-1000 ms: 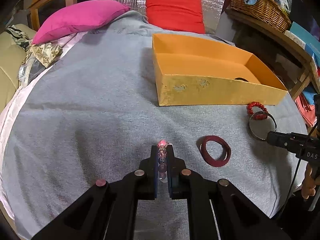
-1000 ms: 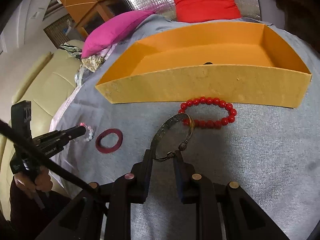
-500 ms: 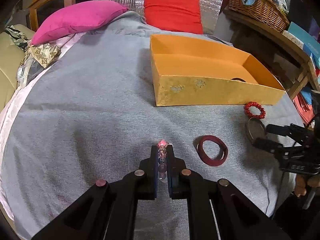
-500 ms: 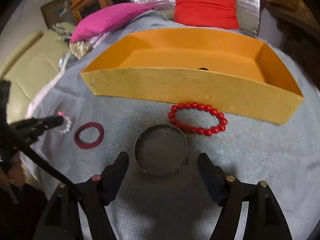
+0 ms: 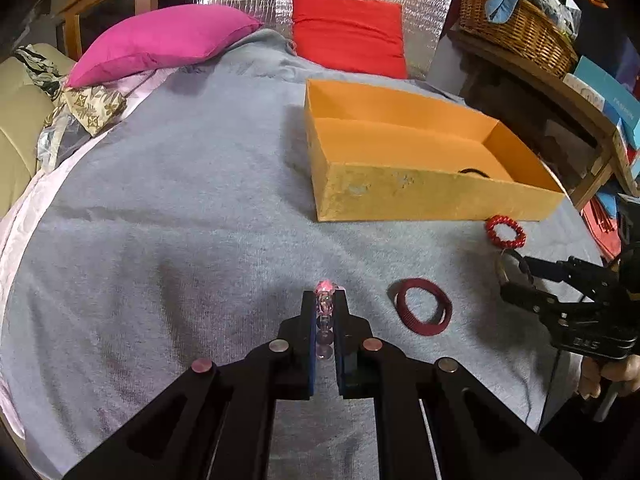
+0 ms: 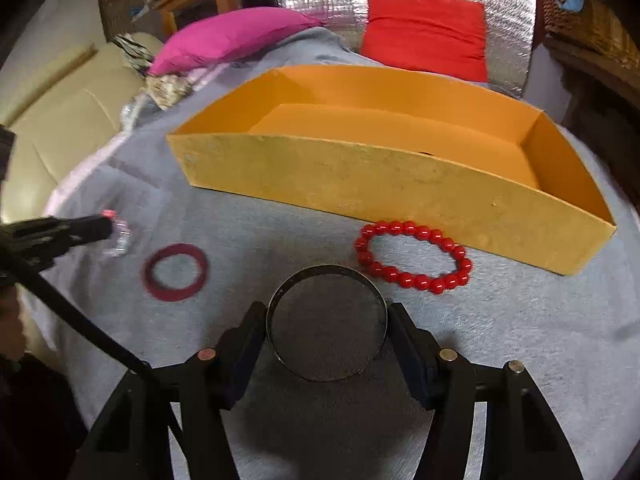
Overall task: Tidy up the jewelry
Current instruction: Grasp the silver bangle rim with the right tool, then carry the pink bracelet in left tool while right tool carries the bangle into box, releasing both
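Fingers of the right gripper (image 6: 326,330) sit at bottom centre of the right wrist view, spread wide w/ the metal bangle (image 6: 326,322) lying flat between them; pads look to be at or just off the rim on both sides, can't tell if they press yet. Left gripper (image 5: 325,312), bottom centre of its own view, is clamped on a pink/clear bead bracelet (image 5: 325,308), a few beads poking past the tips.

Next out, on the grey blanket (image 5: 180,200): dark red ring (image 5: 423,306) right of centre in the left view, apart from both tools. Red bead bracelet (image 6: 414,256) lies just beyond the bangle, close against the front wall of the orange box (image 6: 360,176). Box fills mid-frame; some dark item shows inside near its right end, too hidden to name.

Step in hand, as I read it: right is lining up a grab on the bangle while left carries its bracelet.

Next move prob calls for closing on the rim w/o it springing out sideways, then lifting over the front wall. Left needs same lift + a release inside.
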Tool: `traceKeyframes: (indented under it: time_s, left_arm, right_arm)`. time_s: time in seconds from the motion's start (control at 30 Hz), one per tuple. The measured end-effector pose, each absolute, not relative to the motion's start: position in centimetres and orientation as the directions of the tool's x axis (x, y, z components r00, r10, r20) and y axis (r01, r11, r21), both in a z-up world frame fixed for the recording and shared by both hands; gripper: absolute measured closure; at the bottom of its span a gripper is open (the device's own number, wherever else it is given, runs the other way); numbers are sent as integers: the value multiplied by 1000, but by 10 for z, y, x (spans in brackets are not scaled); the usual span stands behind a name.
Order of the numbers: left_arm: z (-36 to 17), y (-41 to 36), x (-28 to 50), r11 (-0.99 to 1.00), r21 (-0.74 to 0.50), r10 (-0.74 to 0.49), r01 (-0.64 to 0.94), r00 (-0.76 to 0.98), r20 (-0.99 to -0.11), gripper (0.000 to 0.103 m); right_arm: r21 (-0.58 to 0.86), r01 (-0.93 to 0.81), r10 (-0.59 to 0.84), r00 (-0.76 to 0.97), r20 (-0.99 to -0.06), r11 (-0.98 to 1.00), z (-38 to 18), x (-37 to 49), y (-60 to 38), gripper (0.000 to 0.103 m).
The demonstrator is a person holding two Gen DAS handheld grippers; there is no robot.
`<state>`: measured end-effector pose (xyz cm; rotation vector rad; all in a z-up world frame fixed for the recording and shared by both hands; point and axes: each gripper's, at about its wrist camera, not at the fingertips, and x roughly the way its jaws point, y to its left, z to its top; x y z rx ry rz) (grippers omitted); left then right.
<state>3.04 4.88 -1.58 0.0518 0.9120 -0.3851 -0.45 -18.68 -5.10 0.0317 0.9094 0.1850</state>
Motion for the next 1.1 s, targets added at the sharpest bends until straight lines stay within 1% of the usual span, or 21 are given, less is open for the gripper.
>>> traceKeyframes:
  time_s: [0.1,0.2,0.3,0.5,0.57,0.63,0.7,0.8,0.9,0.97,1.03,1.1]
  left_arm:
    - [-10,44,28,924,-122,-322,361,568,-757,95]
    - [-3,36,25,915,-124,-345,383,588,-732,95]
    - [8,26,20,903,-123,-374,410,615,-694,95]
    - [42,1,19,877,-127,-444,464,680,-584,95]
    - [52,-14,26,876,-109,-443,470,693,-569,95]
    - [60,-28,40,875,-112,-446,471,695,-564,95]
    - [65,-44,59,872,-125,-454,474,685,-570,95]
    - [64,-69,88,869,-132,-456,477,667,-589,95]
    - [51,-86,111,876,-127,-434,465,646,-628,95]
    - [36,-92,127,875,-165,-438,456,600,-670,95]
    - [25,-100,140,878,-173,-426,446,564,-708,95]
    - [19,-104,149,881,-171,-416,440,553,-722,95]
  right_arm:
    - [232,-188,299,599,-743,954,-38,-11,-196,39]
    - [347,-197,393,600,-697,917,-28,-13,-208,39]
    - [443,-185,453,625,-636,877,-18,-15,-225,39]
    - [446,-170,399,774,-491,879,21,-24,-246,39]
    - [420,-138,336,830,-446,897,35,-21,-253,39]
    - [381,-90,264,862,-433,920,42,-12,-257,39]
    - [357,-50,215,871,-441,933,45,4,-261,39]
    - [337,10,165,859,-485,941,40,31,-266,39]
    - [311,61,123,832,-540,949,33,62,-273,39]
    - [297,90,100,816,-569,951,27,78,-279,39]
    - [288,128,84,779,-621,949,16,97,-288,39]
    - [263,152,64,746,-663,953,8,116,-290,39]
